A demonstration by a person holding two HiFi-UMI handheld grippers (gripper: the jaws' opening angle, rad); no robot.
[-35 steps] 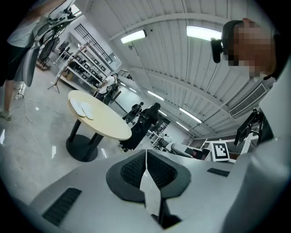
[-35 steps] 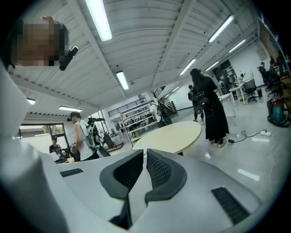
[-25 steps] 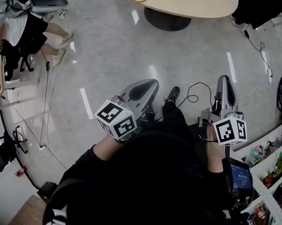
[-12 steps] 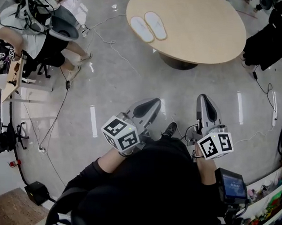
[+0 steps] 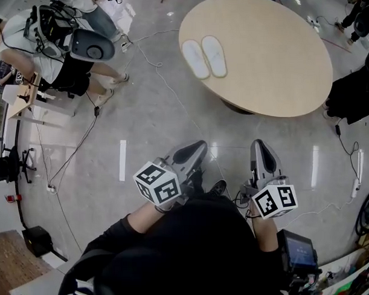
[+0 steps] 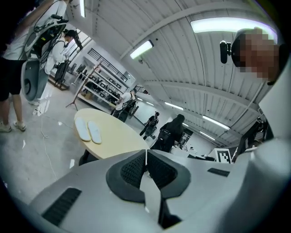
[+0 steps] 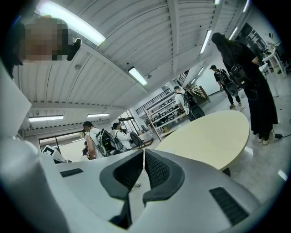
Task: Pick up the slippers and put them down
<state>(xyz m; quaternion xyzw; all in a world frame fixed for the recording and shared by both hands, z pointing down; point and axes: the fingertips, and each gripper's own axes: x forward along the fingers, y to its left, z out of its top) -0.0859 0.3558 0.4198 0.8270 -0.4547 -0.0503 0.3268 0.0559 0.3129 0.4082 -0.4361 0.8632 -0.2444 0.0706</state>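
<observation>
Two white slippers (image 5: 204,57) lie side by side, soles up, near the left edge of a round beige table (image 5: 278,62). The left gripper view shows the same slippers (image 6: 88,130) on that table (image 6: 113,141), some way ahead. My left gripper (image 5: 199,145) is held over the floor well short of the table, shut and empty. To its right my right gripper (image 5: 259,144) is likewise shut with nothing in it. In the right gripper view only the bare table top (image 7: 209,136) appears past the closed jaws.
A person (image 5: 67,46) with gear stands at the left, cables (image 5: 168,89) trailing over the grey floor. Someone in black (image 5: 356,89) stands at the table's right. Shelves with goods (image 5: 355,283) line the lower right. More people (image 7: 104,136) and racks stand farther back.
The view has swung forward: the table and slippers have come down fully into the frame. Both grippers have advanced toward the table and stayed shut.
</observation>
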